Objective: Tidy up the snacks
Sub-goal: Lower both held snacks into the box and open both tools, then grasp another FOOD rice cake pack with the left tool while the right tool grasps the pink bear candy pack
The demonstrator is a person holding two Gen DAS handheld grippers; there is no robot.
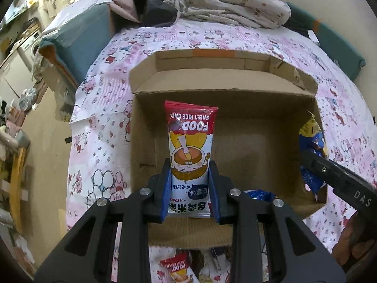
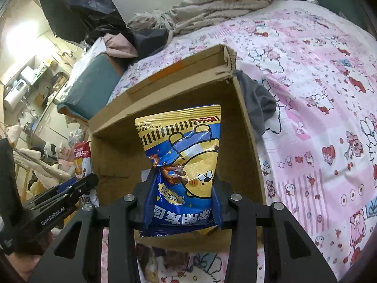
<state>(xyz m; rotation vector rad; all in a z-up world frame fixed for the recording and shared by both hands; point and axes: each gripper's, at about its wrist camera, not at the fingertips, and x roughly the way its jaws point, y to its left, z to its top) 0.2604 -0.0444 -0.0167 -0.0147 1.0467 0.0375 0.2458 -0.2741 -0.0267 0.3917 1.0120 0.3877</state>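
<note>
My left gripper [image 1: 189,184] is shut on a red and white sweet rice cake packet [image 1: 189,146] and holds it upright over the open cardboard box [image 1: 226,80]. My right gripper [image 2: 181,188] is shut on a blue and yellow snack bag [image 2: 186,151], held over the same box [image 2: 247,127]. In the left wrist view the right gripper's bag [image 1: 312,139] and arm show at the box's right wall. In the right wrist view the left gripper [image 2: 70,188] and its packet [image 2: 81,155] show at the box's left edge.
The box sits on a bed with a pink cartoon sheet [image 1: 101,122]. More snack packets [image 1: 176,268] lie in front of the box. A blue packet [image 1: 259,194] lies inside near the front wall. Crumpled bedding [image 1: 226,2] and a teal cushion [image 1: 77,42] lie behind.
</note>
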